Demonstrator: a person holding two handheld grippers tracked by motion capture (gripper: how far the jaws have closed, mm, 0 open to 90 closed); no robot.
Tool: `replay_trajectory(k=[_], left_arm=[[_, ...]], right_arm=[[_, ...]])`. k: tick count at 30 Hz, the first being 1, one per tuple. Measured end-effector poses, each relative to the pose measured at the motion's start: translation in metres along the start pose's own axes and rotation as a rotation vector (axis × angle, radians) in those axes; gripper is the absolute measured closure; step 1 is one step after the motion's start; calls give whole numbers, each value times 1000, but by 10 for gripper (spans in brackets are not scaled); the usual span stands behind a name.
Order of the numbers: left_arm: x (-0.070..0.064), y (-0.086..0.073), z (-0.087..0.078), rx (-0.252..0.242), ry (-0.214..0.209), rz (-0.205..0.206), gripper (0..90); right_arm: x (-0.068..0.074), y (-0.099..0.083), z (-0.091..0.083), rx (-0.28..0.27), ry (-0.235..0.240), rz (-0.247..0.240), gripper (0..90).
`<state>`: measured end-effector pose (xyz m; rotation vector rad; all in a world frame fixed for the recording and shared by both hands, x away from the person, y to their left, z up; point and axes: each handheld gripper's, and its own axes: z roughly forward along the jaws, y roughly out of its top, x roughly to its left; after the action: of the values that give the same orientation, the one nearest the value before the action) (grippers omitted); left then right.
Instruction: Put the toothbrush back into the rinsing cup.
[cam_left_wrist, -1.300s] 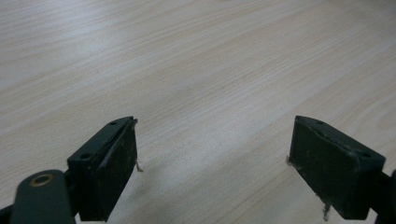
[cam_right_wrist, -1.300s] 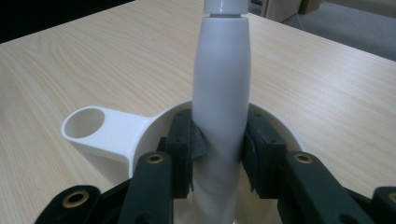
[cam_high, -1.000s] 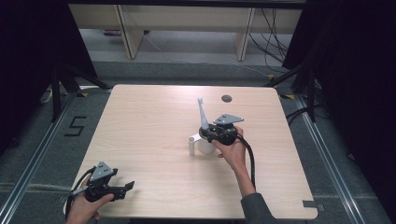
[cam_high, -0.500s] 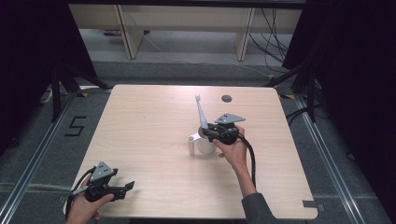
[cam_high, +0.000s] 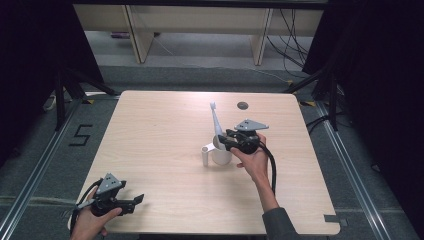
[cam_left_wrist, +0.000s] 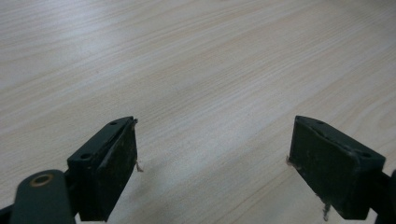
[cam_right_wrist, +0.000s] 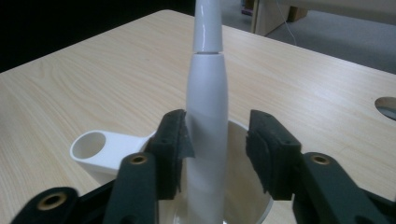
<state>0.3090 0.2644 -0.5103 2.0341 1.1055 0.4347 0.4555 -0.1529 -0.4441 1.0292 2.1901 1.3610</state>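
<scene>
- Pale wood-grain table (cam_high: 165, 135) stands on a grey floor, with dark curtains at both sides and light wooden furniture legs behind it; a round dark grommet (cam_high: 242, 105) sits near the table's far edge.
- Near the table's middle stands a white cup (cam_high: 221, 155) with a looped handle (cam_high: 206, 152) sticking out to its left in the high view.
- A white electric toothbrush (cam_high: 216, 122) stands in the cup, leaning, its head up and toward the far edge.
- The right gripper (cam_high: 229, 140) is held over the cup's rim by the person's right hand (cam_high: 254, 162).
- In the right gripper view its jaws stand around the toothbrush (cam_right_wrist: 207, 121) body just above the cup (cam_right_wrist: 252, 186): the left pad touches the white body, while a gap shows between the body and the right pad, so the claw is spread rather than pinching.
- The left gripper (cam_high: 134, 201) is held low at the near left corner, well apart from the cup, in the person's left hand (cam_high: 90, 222).
- In the left gripper view its jaws are spread wide over bare table (cam_left_wrist: 205, 84), holding nothing.
</scene>
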Motion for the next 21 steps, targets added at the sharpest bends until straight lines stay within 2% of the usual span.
replay_trajectory(k=[1, 2, 7, 10, 11, 13, 14, 16, 18, 20, 21], left_arm=[[0, 0, 0, 0, 0, 0, 148], [0, 0, 0, -1, 0, 0, 148], [0, 0, 0, 0, 1, -1, 147], [0, 0, 0, -1, 1, 0, 148], [0, 0, 0, 0, 1, 0, 147], [0, 0, 0, -1, 2, -1, 148], [0, 0, 0, 0, 1, -1, 148], [0, 0, 0, 0, 1, -1, 148], [0, 0, 0, 0, 2, -1, 148], [0, 0, 0, -2, 4, -2, 148], [0, 0, 0, -3, 6, -4, 147]], right_arm=[[-2, 1, -1, -4, -5, -23, 528], [0, 1, -2, -4, -6, 14, 496], [-1, 2, -6, -18, -8, 36, 328], [0, 3, -10, -12, -25, 49, 296], [0, 3, -10, -24, -24, 57, 260], [0, 4, -10, -28, -31, 55, 247], [-2, 4, -12, -24, -39, 37, 235], [-1, 4, -12, -35, -25, 55, 216], [0, 4, -14, -43, -35, 72, 204], [-1, 5, -17, -32, -33, 59, 200], [0, 5, -16, -45, -36, 65, 197]])
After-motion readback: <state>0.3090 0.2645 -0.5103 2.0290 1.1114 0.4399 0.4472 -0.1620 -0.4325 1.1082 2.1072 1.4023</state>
